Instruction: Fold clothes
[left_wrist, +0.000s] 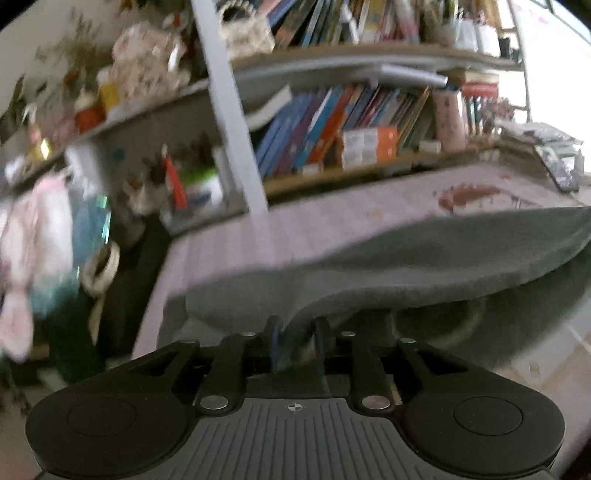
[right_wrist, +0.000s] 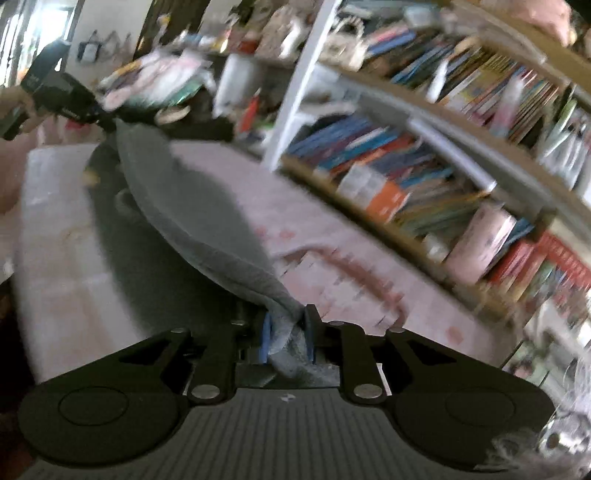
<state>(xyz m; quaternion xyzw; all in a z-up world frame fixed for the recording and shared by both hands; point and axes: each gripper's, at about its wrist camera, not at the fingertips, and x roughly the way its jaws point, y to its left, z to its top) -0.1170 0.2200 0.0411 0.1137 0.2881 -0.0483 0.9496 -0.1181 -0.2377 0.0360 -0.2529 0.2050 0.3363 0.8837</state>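
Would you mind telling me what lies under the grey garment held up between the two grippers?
Under the grey garment lies the pink striped table cover, darkened by the garment's shadow. The cover directly beneath the cloth is hidden in both views.

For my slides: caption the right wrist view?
Right gripper pinches grey garment stretched above pink-covered table, bookshelf behind.

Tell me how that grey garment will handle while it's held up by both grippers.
The grey garment is probably floppy: it sags between the right gripper and the left gripper. Likely light, since pinched edges carry it. Its fuzzy-looking weave suggests little slip.
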